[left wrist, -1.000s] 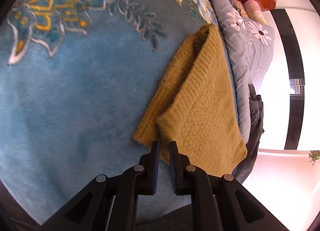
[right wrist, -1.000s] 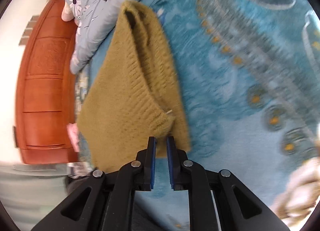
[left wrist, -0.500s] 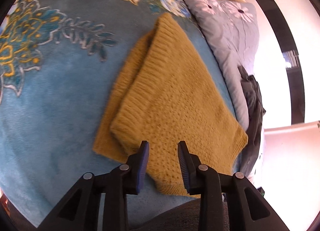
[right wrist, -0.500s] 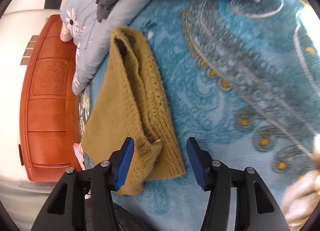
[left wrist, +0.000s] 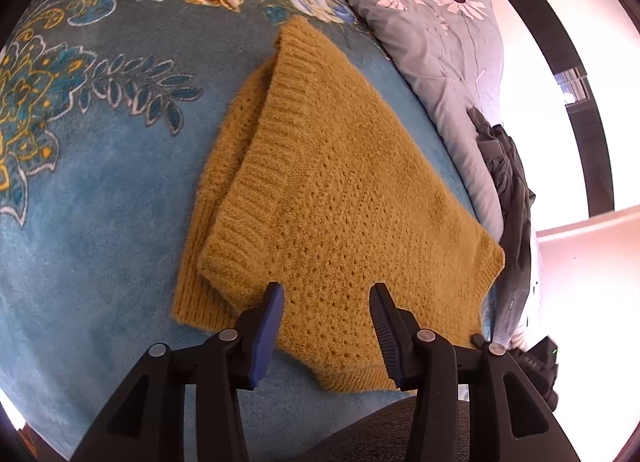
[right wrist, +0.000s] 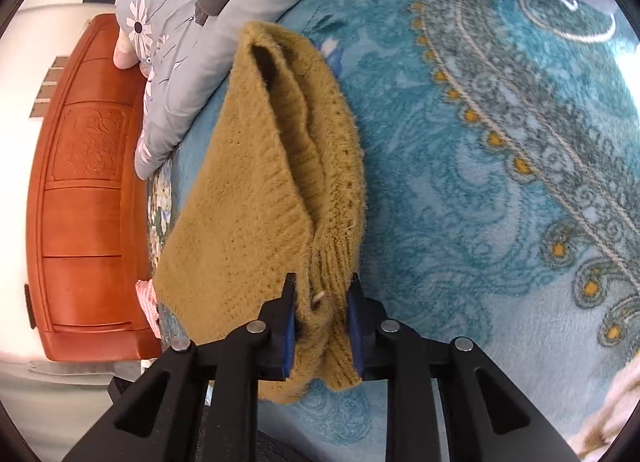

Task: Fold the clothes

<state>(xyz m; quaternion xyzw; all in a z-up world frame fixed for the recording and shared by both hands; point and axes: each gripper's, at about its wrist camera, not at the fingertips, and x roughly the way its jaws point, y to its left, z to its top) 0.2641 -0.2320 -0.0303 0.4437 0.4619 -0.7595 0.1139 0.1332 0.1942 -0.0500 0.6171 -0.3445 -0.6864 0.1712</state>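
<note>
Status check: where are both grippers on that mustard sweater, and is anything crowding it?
Left gripper opening above the mustard sweater, nothing gripped. Right gripper closing on its folded edge. Grey pillow alongside, no obstruction.

A bed covered by a teal plush blanket (left wrist: 100,222) with gold and white floral and paisley patterns carries everything. A mustard-yellow knit sweater (left wrist: 340,190), folded into layers, lies flat on the blanket at the centre of the left wrist frame. Just beside it, toward the upper right of that frame, lies a grey-blue pillow (left wrist: 440,42) printed with daisies, and a dark grey garment (left wrist: 508,174) is bunched on the pillow's lower end
</note>
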